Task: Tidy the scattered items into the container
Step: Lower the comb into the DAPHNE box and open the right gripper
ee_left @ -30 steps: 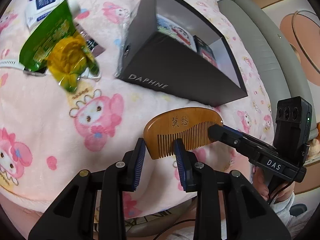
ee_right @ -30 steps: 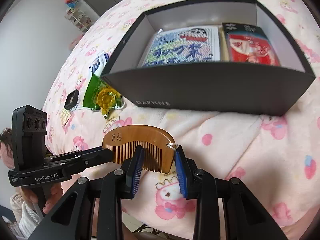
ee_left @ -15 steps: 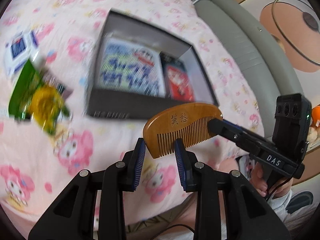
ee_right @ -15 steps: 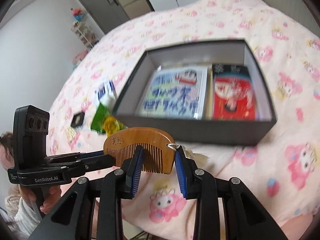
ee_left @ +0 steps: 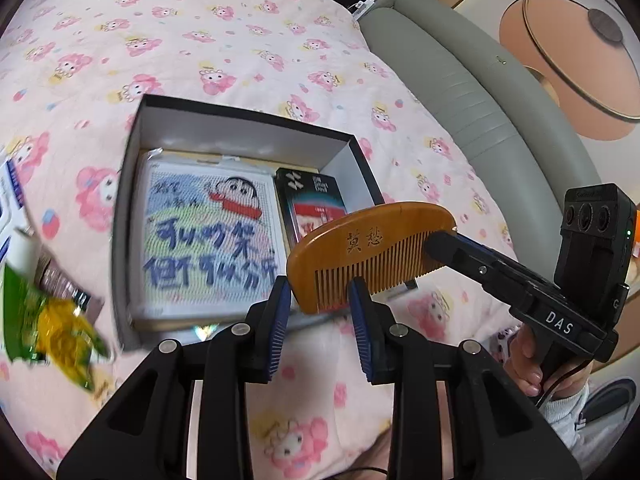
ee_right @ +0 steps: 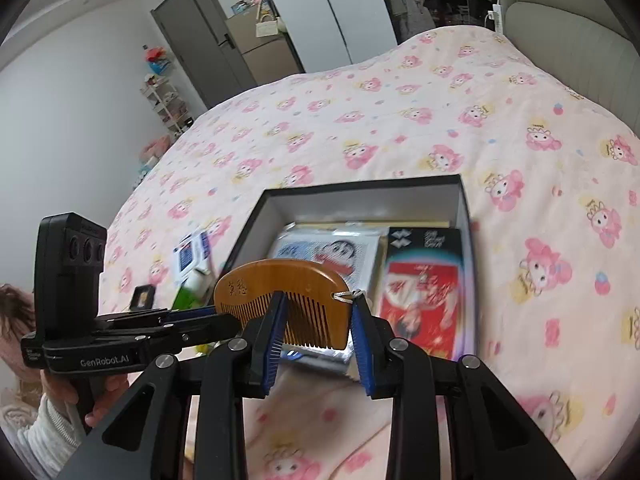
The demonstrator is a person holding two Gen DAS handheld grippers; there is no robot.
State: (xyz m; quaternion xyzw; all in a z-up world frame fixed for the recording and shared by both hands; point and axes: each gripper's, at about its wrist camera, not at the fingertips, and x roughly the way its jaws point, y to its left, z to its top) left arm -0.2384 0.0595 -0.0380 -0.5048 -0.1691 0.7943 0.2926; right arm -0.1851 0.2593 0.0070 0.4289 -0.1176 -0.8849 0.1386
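Note:
A wooden comb (ee_left: 368,252) (ee_right: 288,296) is held in the air by both grippers, one at each end, over the near edge of the open black box (ee_left: 240,116) (ee_right: 360,188). My left gripper (ee_left: 320,300) is shut on its left end, and my right gripper (ee_right: 318,320) is shut on its ringed end. The box holds a cartoon-print pack (ee_left: 208,232) and a black and red pack (ee_right: 424,284). A green and yellow snack bag (ee_left: 48,320) lies left of the box.
The box sits on a pink cartoon-print bedspread (ee_right: 400,120). A blue and white sachet (ee_right: 192,252), a white tube (ee_right: 196,280) and a small black square item (ee_right: 142,298) lie left of the box. A grey padded headboard (ee_left: 472,92) runs along the right.
Both grippers have lifted the comb higher and carried it forward over the box's near edge. The box's inside now shows from above.

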